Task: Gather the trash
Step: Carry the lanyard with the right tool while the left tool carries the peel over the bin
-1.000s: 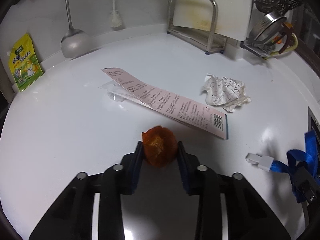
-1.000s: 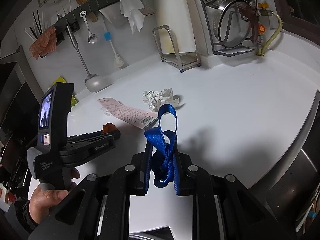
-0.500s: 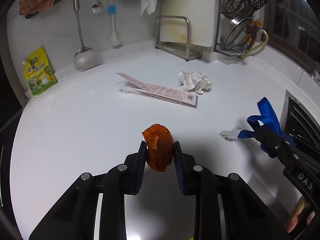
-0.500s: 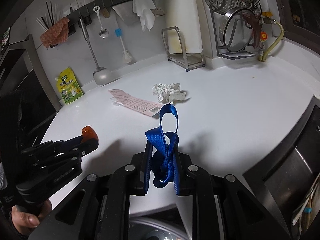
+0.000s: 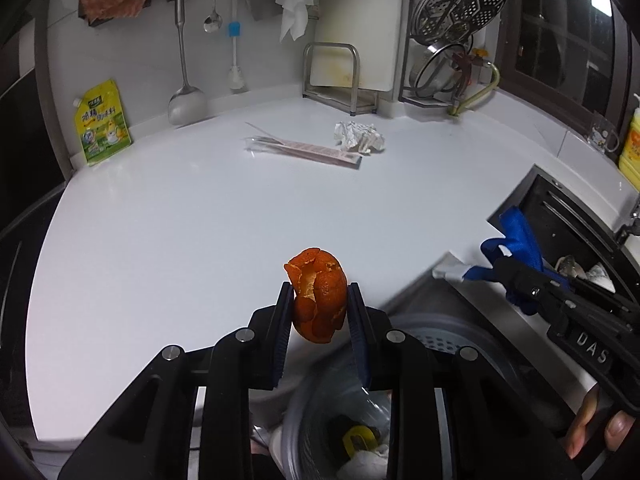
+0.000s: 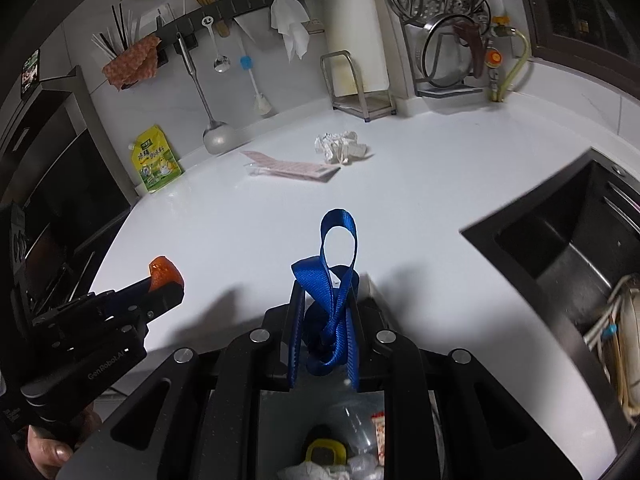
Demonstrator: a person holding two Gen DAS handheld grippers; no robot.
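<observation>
Two grippers are held over the near edge of the white surface (image 5: 168, 240), each with something pinched between its fingers. The left gripper (image 5: 319, 312) clamps a piece of orange peel (image 5: 318, 294); from the right wrist view only the top of the peel shows above the black fingers (image 6: 160, 296). The right gripper (image 6: 325, 328) is closed on a knotted blue strap (image 6: 326, 300), whose loop stands up above the fingers; the white clip at its end appears only in the left wrist view. Below both grippers lies a bin (image 5: 440, 332) lined with a clear bag, mostly hidden behind the gripper bodies, so its contents are hard to make out beyond something yellow and some white paper. Far back on the surface rest a long pink receipt (image 5: 316, 150) and, just beside it, a crumpled paper ball (image 5: 358, 140); whether they touch cannot be told. At the right, a dark sink (image 6: 560, 248) is cut off by the frame edge. Fingertips of the person's hands show at the lower corners.
</observation>
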